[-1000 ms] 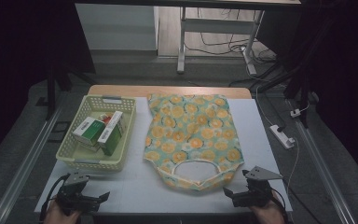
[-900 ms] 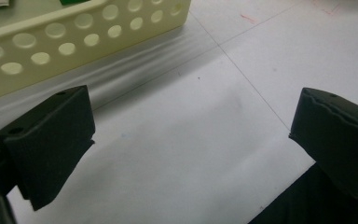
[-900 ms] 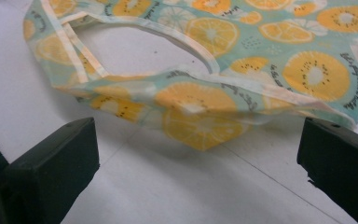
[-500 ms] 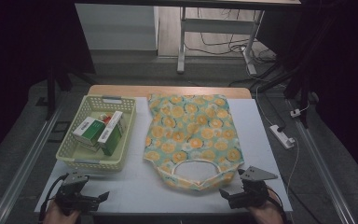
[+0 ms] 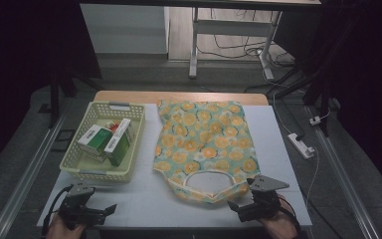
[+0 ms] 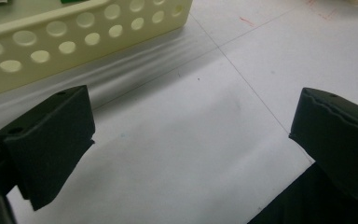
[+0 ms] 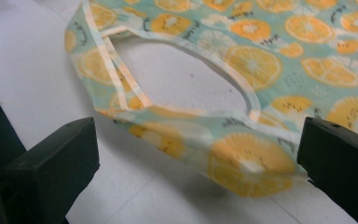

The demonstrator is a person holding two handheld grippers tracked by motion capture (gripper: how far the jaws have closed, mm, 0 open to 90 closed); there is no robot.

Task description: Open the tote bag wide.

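A cloth bag (image 5: 204,144) printed with orange slices lies flat in the middle of the white table (image 5: 144,199), its handle loop (image 5: 209,191) nearest me. My right gripper (image 5: 238,206) rests at the front right, open, just short of that loop. In the right gripper view the handle's folded edge (image 7: 223,140) lies between and just ahead of the open jaws (image 7: 196,163), and I cannot tell if it touches them. My left gripper (image 5: 102,211) sits at the front left, open and holding nothing (image 6: 191,135).
A cream perforated basket (image 5: 102,175) stands at the left and holds a green-and-white box (image 5: 94,139) and a second box (image 5: 120,142). Its wall (image 6: 74,42) is close ahead of the left jaws. A power strip (image 5: 301,145) lies on the floor to the right.
My right gripper has edged left, closer to the bag's handle loop. The left gripper has barely shifted. The bag and basket have not moved.
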